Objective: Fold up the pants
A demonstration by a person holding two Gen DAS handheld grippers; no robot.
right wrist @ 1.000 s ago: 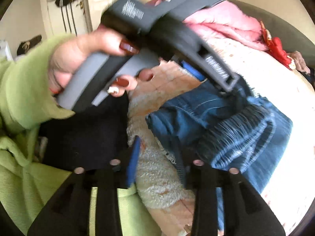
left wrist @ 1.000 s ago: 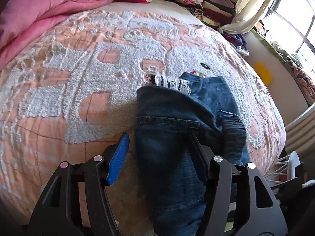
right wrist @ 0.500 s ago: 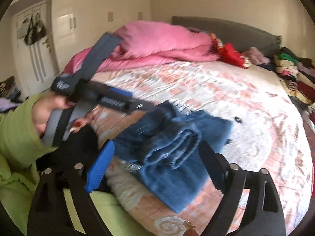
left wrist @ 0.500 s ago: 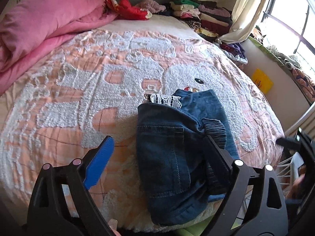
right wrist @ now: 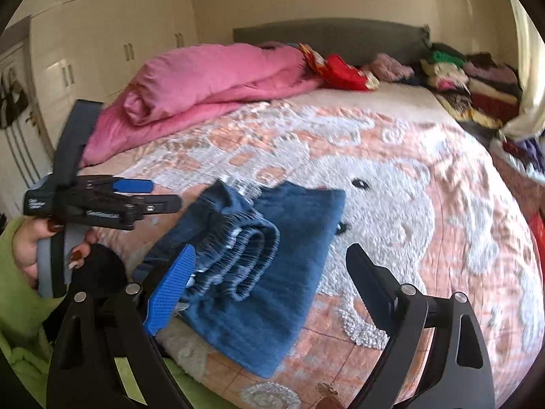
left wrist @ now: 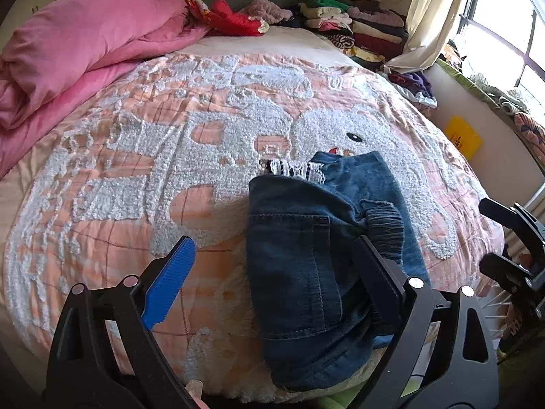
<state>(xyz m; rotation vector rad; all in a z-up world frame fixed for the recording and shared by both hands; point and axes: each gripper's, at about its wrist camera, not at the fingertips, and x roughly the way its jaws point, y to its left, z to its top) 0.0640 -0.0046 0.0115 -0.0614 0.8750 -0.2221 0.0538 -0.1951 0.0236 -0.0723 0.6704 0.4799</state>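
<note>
Pants (left wrist: 306, 255) lie folded on the bedspread (left wrist: 119, 170) near a pink duvet (left wrist: 85, 41), both grippers wide, holding nothing.

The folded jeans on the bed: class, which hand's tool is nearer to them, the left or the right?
Left. The left tool hangs open directly over the folded jeans, one finger overlapping them. The right tool is open, off to their side near the bed's edge.

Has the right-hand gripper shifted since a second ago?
Yes. The right gripper has pulled back from the jeans, its jaws opening and empty; the pink duvet and headboard now show.
</note>
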